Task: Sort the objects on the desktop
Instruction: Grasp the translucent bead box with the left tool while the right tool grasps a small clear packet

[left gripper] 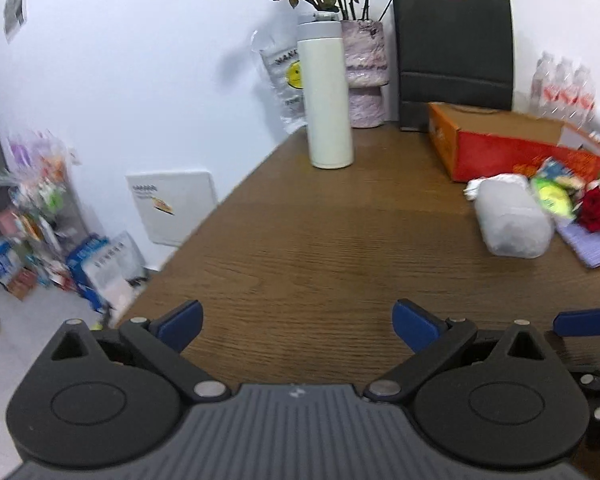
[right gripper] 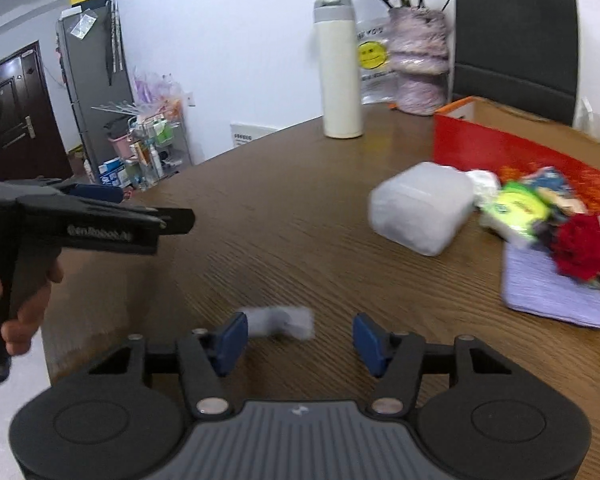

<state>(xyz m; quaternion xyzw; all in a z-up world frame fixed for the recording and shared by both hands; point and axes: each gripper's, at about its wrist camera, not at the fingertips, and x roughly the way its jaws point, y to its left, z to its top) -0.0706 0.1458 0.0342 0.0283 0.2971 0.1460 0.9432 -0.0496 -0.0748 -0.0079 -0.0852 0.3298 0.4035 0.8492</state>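
Wood-grain table (left gripper: 300, 240); matt black paper bag (left gripper: 454, 52).

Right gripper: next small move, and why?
Probably ease the right gripper slightly forward and down so its open jaws straddle the small grey-white object on the table, then close. That blurred item lies just ahead, nearer the left finger, and neither gripper holds anything. The left gripper is open too, with only bare wood in front of it.
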